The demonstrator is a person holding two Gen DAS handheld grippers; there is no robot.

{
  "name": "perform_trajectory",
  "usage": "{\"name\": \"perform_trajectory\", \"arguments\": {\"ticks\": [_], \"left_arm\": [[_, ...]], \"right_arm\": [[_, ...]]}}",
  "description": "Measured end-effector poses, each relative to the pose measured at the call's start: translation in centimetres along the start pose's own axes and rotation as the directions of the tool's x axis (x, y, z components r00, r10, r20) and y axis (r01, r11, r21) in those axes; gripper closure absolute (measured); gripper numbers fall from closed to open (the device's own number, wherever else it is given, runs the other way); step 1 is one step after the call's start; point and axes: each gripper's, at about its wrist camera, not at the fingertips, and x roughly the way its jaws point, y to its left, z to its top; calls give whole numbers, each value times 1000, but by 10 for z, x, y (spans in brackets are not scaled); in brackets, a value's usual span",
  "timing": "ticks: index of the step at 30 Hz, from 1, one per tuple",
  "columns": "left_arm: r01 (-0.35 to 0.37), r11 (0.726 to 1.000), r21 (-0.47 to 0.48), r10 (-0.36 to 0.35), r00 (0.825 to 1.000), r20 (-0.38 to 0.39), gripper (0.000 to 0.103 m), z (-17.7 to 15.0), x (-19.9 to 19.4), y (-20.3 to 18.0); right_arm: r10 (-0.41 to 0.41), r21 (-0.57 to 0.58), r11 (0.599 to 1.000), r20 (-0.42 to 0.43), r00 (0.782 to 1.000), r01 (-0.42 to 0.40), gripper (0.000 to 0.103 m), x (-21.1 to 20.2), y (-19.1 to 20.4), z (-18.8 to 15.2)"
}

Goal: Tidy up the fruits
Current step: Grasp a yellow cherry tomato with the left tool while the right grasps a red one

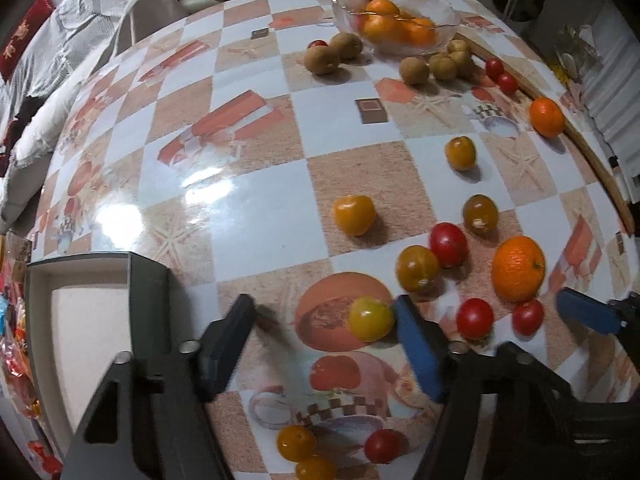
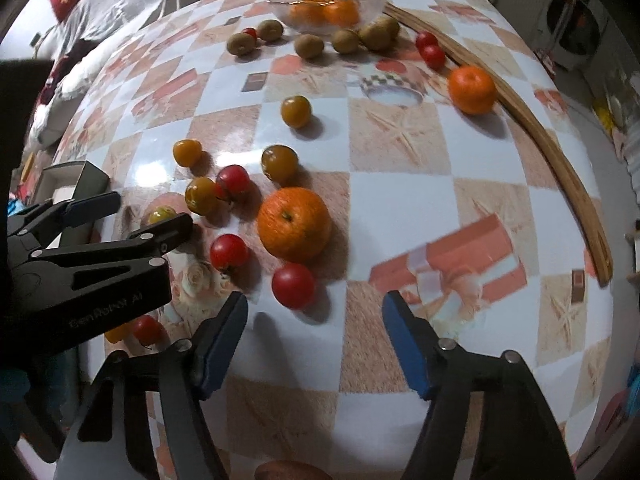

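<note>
My left gripper (image 1: 324, 312) is open, low over the table, with a yellow tomato (image 1: 370, 318) just inside its right finger; it also shows in the right wrist view (image 2: 154, 212). My right gripper (image 2: 314, 308) is open and empty, a red tomato (image 2: 293, 285) just ahead of it. A large orange (image 2: 294, 224) lies beyond, with red and yellow tomatoes (image 2: 234, 182) around it. A glass bowl (image 1: 344, 4) at the far side holds several oranges. Kiwis (image 1: 322, 60) lie beside it. A second orange (image 1: 547, 117) sits at the right edge.
A dark open box (image 1: 148, 304) stands at the left near my left gripper. A curved wooden strip (image 2: 560, 160) runs along the table's right edge. Bedding and clothes lie beyond the far edge. More small tomatoes (image 1: 296, 442) lie close under my left gripper.
</note>
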Motion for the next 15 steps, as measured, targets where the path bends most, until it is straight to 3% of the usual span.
{"name": "perform_trajectory", "arguments": {"ticks": [4, 6, 8, 15], "left_arm": [[38, 999, 2, -38, 999, -2, 58, -1, -2, -7], [58, 998, 3, -58, 998, 2, 69, -1, -4, -9], [87, 996, -5, -87, 996, 2, 80, -3, -6, -10], [134, 990, -46, -133, 991, 22, 80, -12, -24, -1]], "right_arm": [[-10, -20, 1000, 10, 1000, 10, 57, 0, 5, 3], [11, -2, 1000, 8, 1000, -11, 78, 0, 3, 4], [25, 23, 999, 5, 1000, -25, 80, -1, -1, 3], [68, 70, 995, 16, 998, -69, 80, -14, -12, -2]]}}
